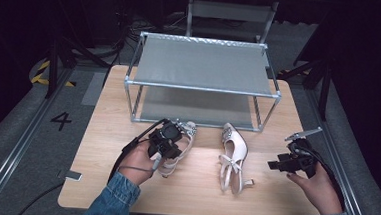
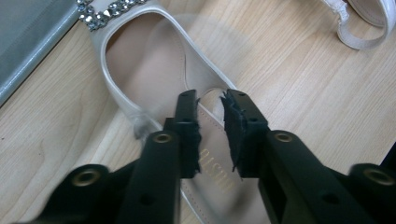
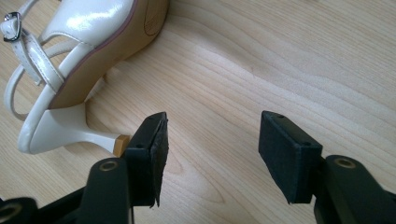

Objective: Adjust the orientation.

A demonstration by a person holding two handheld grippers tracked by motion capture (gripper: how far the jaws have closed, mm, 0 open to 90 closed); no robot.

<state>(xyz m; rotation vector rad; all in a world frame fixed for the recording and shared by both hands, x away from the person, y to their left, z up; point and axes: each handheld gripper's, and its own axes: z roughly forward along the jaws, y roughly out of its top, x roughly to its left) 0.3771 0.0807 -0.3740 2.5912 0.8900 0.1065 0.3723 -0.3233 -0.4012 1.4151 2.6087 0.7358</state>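
Two white heeled sandals lie on the wooden table (image 1: 193, 193). The left sandal (image 1: 189, 132) has a rhinestone toe and sits upright; my left gripper (image 1: 168, 145) hovers right over it. In the left gripper view its jaws (image 2: 210, 100) stand a little apart above the sandal's insole (image 2: 149, 60), with no pad pressing on it. The right sandal (image 1: 233, 152) lies on its side. My right gripper (image 1: 275, 165) is to the right of that sandal, open, with bare wood between its pads (image 3: 212, 126). The sandal's heel (image 3: 79, 133) ends just left of the near pad.
A two-tier metal shoe rack (image 1: 203, 63) with grey fabric shelves stands at the back of the table, just beyond the sandals' toes. Its lower shelf (image 2: 28, 32) lies close to the left sandal. The floor around the table is dark, with rails and cables.
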